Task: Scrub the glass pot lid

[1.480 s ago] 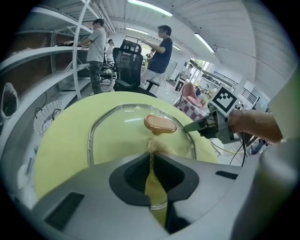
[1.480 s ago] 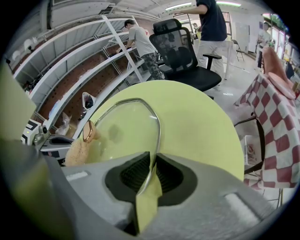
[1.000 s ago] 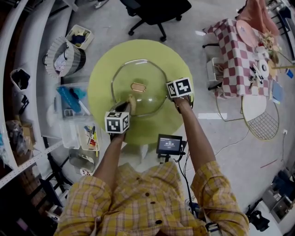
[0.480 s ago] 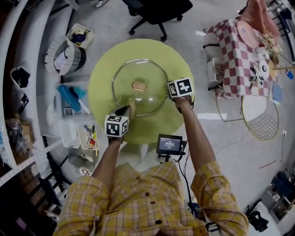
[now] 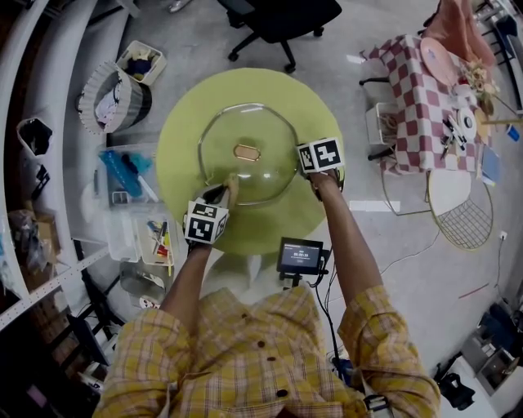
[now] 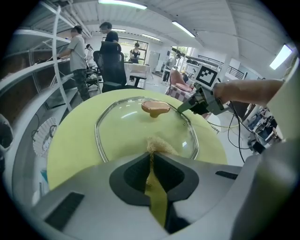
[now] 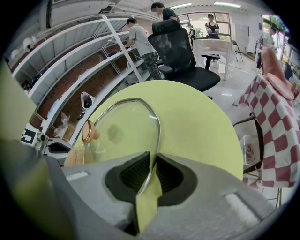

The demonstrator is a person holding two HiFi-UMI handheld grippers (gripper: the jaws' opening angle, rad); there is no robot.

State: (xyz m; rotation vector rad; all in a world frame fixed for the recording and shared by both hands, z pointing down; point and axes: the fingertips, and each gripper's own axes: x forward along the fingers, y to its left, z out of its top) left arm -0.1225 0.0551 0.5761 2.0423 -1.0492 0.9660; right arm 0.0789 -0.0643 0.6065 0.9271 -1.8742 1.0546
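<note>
A round yellow-green table (image 5: 180, 122) stands on a grey workshop floor, with a black office chair (image 5: 278, 20) beyond it and a red-checked tablecloth (image 5: 425, 90) off to the right gripper's side. In the head view the glass pot lid (image 5: 245, 175) lies flat at the table's middle, between the two tools. The left gripper (image 5: 222, 194) meets its near edge and the right gripper (image 5: 301, 170) meets its right edge. In the left gripper view the jaws of the left gripper (image 6: 151, 161) stand narrow, pinched on a tan scrubbing pad (image 6: 157, 146) that pokes out ahead of them onto the glass. The lid (image 6: 136, 126) spreads straight in front, its copper-coloured knob (image 6: 155, 108) farther out. The right gripper (image 6: 187, 107) sits at the rim ahead and to the right. In the right gripper view the right gripper (image 7: 152, 171) is clamped on the lid's metal rim, which runs up between the closed jaws. The lid (image 7: 122, 136) stretches away ahead and to the left over the table (image 7: 197, 122), with the knob (image 7: 88, 132) at its far left.
</note>
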